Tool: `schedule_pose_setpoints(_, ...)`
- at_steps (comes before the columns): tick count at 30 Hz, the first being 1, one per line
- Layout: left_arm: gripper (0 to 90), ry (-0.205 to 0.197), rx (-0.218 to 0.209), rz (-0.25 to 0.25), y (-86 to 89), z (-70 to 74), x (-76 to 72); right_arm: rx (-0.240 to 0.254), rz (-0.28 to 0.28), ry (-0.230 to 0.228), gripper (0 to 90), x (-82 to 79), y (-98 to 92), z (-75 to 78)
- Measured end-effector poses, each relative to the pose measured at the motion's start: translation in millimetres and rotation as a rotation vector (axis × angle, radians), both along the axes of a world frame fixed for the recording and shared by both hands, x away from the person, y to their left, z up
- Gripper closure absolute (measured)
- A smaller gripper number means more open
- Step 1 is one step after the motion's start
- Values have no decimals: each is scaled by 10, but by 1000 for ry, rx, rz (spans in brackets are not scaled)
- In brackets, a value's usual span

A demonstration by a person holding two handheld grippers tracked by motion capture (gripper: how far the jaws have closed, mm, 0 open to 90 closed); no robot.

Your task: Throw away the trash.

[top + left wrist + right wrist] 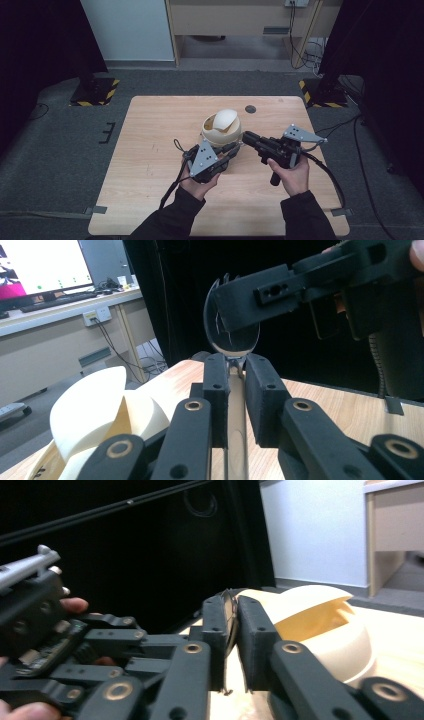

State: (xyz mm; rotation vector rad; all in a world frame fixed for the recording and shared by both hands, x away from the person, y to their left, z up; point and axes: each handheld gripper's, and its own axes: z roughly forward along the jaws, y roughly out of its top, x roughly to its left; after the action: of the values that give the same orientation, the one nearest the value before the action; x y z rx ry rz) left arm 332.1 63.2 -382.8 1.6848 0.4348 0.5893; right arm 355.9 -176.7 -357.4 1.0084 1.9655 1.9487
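Your left gripper [235,372] pinches the spoon's [234,340] handle, your right gripper [230,622] is clamped on its bowl — both just beside the cream container [221,129].

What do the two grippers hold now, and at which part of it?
Both hold one clear spork: the left gripper is shut on its handle, the right gripper on its pronged head.

Left tool [231,150] clamped shut, right tool [246,137] closed, tips meeting.
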Motion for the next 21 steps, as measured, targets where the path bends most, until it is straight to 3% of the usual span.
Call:
schedule_pose_setpoints(4, 759, 21, -4, -3, 18, -11, -3, 12, 12, 11, 853, -15, -8, 16)
schedule_pose_setpoints(9, 645, 63, 18, 8, 189, -54, -19, 3, -7, -18, 859, -31, -55, 46)
schedule_pose_setpoints(15, 505, 124, 50, 65, 608, -155, -43, -5, -43, -50, 859, -18, -109, 84)
schedule_pose_setpoints(21, 333, 238, 91, 153, 1139, -410, -59, -3, -83, -80, 859, 23, -142, 110)
